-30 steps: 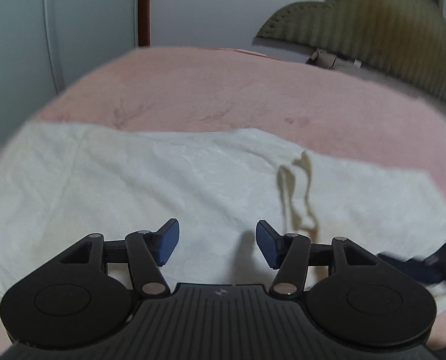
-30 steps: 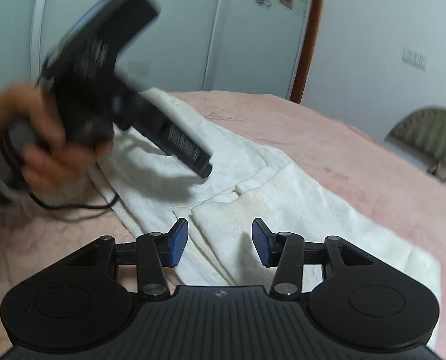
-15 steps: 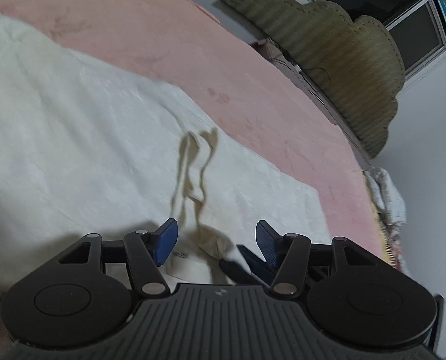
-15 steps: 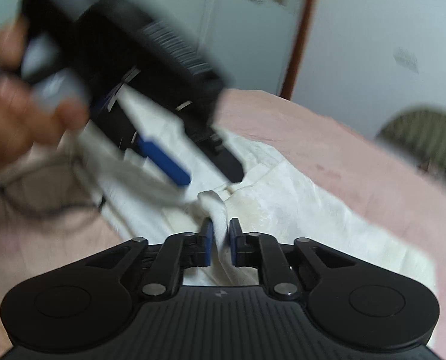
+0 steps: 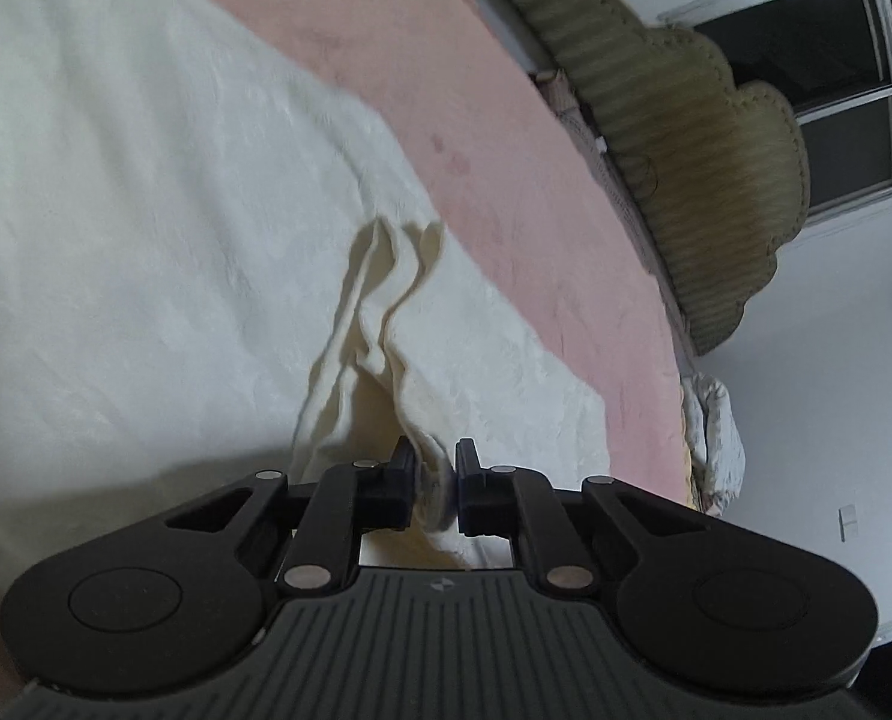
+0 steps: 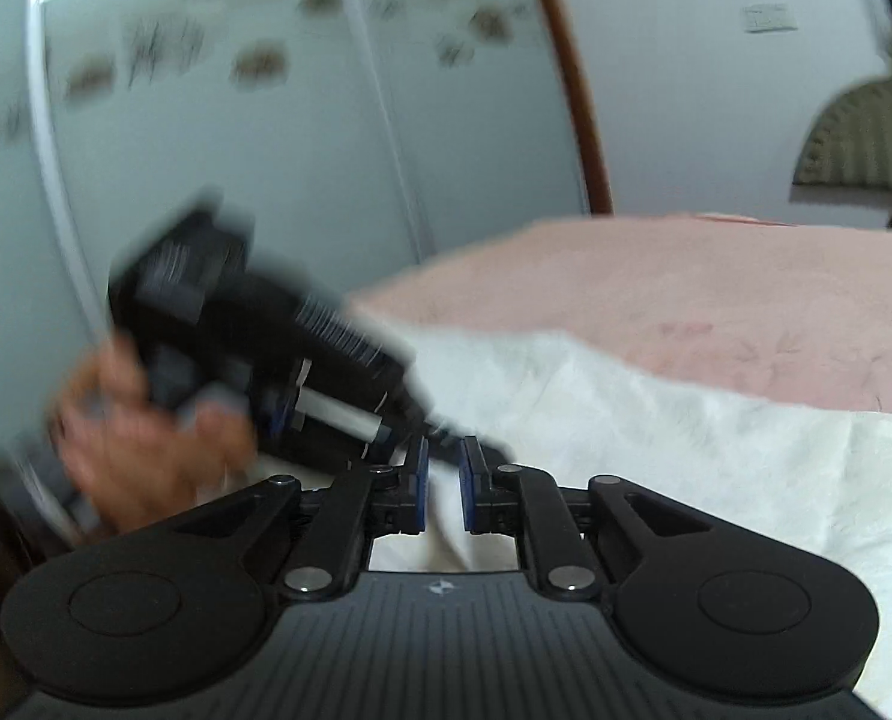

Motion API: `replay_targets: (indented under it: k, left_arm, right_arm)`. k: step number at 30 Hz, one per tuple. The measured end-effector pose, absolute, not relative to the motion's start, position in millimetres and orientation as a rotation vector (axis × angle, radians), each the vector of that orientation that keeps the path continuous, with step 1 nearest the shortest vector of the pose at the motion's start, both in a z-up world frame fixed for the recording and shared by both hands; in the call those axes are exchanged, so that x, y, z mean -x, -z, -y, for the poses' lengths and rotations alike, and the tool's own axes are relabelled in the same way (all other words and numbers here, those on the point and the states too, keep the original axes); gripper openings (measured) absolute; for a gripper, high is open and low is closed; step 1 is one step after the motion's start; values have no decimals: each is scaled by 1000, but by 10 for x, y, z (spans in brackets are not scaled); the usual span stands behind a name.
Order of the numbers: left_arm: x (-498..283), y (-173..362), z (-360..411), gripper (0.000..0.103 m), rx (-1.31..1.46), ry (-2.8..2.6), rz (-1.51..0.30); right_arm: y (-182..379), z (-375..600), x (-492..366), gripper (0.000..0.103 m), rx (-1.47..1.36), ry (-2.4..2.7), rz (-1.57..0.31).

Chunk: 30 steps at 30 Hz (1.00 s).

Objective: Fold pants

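Observation:
White pants (image 5: 146,240) lie spread on a pink bed (image 5: 506,180). My left gripper (image 5: 435,483) is shut on a bunched fold of the pants, which rises in creases toward the jaws. My right gripper (image 6: 441,489) is shut on white pants fabric (image 6: 656,432) at its near edge. In the right wrist view the left gripper's black body (image 6: 254,348) and the hand holding it (image 6: 146,432) show blurred, just left of the right jaws.
An olive padded headboard (image 5: 686,168) stands at the bed's far end, with a window (image 5: 818,90) behind it. White wardrobe doors (image 6: 266,120) and a brown door frame (image 6: 572,90) stand beyond the bed. White bedding (image 5: 713,438) hangs by the bed's edge.
Both grippers went from open to shut on the pants fabric. The left gripper swung right toward the right one, and the fabric between them bunched up and lifted.

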<state>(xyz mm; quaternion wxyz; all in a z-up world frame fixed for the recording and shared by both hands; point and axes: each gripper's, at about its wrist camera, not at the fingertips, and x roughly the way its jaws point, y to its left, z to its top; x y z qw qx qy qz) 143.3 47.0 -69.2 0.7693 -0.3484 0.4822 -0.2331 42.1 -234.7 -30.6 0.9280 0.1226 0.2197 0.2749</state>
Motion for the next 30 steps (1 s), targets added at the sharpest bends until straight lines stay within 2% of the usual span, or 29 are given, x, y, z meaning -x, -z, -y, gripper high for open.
replay_targets:
  k: [4,8,10,16,17,18,24,30]
  left_arm:
    - [-1251,493,-529,13,672,501,-952]
    - [-1169,667,-464,13,604,448,-1007]
    - [-1133,768,-502,16,625,440,-988]
    - [-1122,694,-558,15,617,453,-992]
    - [-1115,669,-581,14,611,446,-987]
    - [-1085,632,-614,17,603,436,-971]
    - [-929,334,-909,17,513,301,-840]
    - [-805,263,-1113,18,422,172,-818]
  right_arm:
    - [417,2196,-591,12,-106,-439,-546]
    - [693,1967,-645,12,-83,-484,-659]
    - [678,1942,-614,12,-88,-462,-647]
    - [703,1847,-622,12,-72,-477,-660]
    - [684,1860,-587,12,-74,-475,-653]
    - [666,1868,-590,12,-85,-469,-656]
    - [632,1793,-678,13,-133,-516,-623]
    - [656,1736,-701,14,-95,-522,-641]
